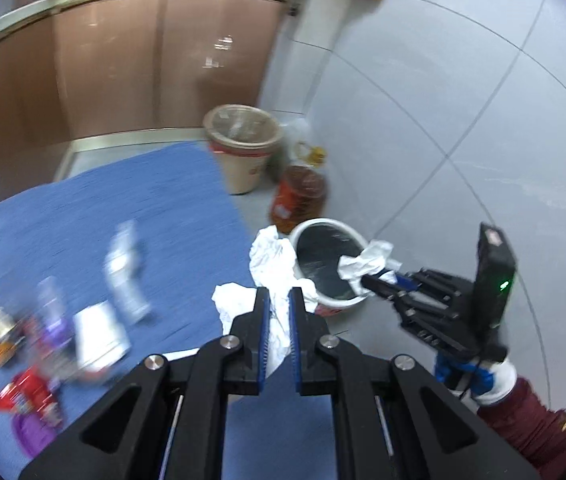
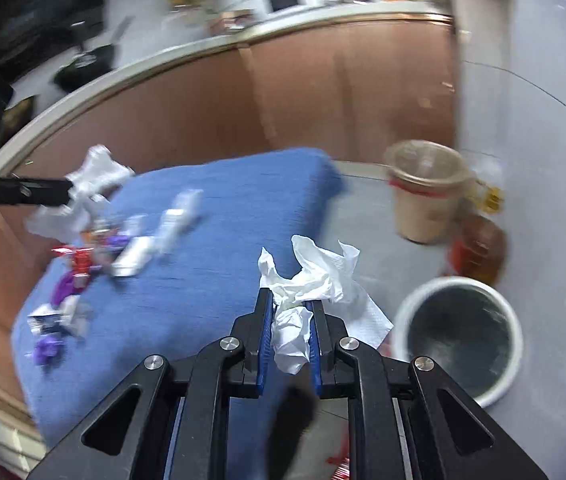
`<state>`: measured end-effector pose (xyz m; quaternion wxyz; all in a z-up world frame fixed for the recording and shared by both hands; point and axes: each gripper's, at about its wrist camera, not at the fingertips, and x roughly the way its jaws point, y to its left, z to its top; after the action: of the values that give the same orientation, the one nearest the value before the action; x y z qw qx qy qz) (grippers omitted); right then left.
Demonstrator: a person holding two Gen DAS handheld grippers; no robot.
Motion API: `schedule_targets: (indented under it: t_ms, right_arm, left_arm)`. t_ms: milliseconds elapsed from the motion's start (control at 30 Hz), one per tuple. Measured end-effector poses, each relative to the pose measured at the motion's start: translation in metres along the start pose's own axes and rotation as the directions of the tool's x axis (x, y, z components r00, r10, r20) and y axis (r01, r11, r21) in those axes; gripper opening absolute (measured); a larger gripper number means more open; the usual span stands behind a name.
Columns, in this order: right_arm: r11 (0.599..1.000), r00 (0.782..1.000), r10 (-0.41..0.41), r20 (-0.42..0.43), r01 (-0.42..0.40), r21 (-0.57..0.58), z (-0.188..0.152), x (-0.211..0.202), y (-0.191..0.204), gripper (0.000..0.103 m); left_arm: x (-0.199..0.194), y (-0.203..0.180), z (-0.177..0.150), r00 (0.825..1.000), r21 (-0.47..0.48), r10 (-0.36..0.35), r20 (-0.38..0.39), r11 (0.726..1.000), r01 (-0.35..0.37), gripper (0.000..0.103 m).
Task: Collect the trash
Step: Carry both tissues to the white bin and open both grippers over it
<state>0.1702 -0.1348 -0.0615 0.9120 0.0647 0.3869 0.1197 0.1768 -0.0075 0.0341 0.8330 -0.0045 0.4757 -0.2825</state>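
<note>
I see crumpled white tissue paper (image 1: 273, 258), soft and matt, pinched between my left gripper's (image 1: 279, 300) matt black plastic fingers with ribbed blue pads. The blue mat (image 2: 219, 216) looks like rough woven cloth. The white bin (image 2: 459, 336) is smooth plastic with a shiny black liner. The brown cabinet panels (image 1: 187, 64) are glossy, the grey floor tiles (image 1: 463, 92) smooth.

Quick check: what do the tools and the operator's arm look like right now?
Both the left tool and the right tool are black linkages with silver pivot pins and blue ribbed pads. A black box with a green light, a white-blue glove and a maroon sleeve show.
</note>
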Motion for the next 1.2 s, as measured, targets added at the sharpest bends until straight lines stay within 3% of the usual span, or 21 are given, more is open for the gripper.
schedule_targets:
  t_ms: [167, 333, 467, 733, 933, 1200]
  right_arm:
    - [0.984, 0.986, -0.163, -0.031, 0.165, 0.061, -0.011, 0.010, -0.062, 0.016]
    - [0.963, 0.965, -0.253, -0.066, 0.258, 0.080, -0.014, 0.031, -0.098, 0.017]
    - [0.949, 0.954, -0.285, -0.098, 0.295, 0.113, -0.019, 0.048, -0.126, 0.017]
    - [0.923, 0.928, -0.340, -0.151, 0.360, 0.137, -0.022, 0.081, -0.158, 0.022]
    - [0.907, 0.915, -0.373, -0.154, 0.394, 0.146, -0.022, 0.094, -0.172, 0.043]
    - [0.896, 0.901, -0.402, -0.163, 0.424, 0.130, -0.022, 0.095, -0.173, 0.049]
  left_arm:
    - [0.074, -0.052, 0.041, 0.994, 0.037, -0.095, -0.057, 0.995, 0.097, 0.009]
    - [0.157, -0.083, 0.074, 0.979, 0.014, -0.168, -0.118, 0.985, 0.170, 0.009]
    - [0.214, -0.093, 0.091, 0.965, -0.041, -0.210, -0.157, 0.978, 0.206, 0.009]
    - [0.296, -0.105, 0.092, 0.950, -0.117, -0.240, -0.202, 0.969, 0.219, 0.015]
    - [0.327, -0.102, 0.095, 0.946, -0.175, -0.256, -0.197, 0.959, 0.223, 0.042]
    - [0.318, -0.096, 0.092, 0.950, -0.203, -0.267, -0.161, 0.951, 0.233, 0.044]
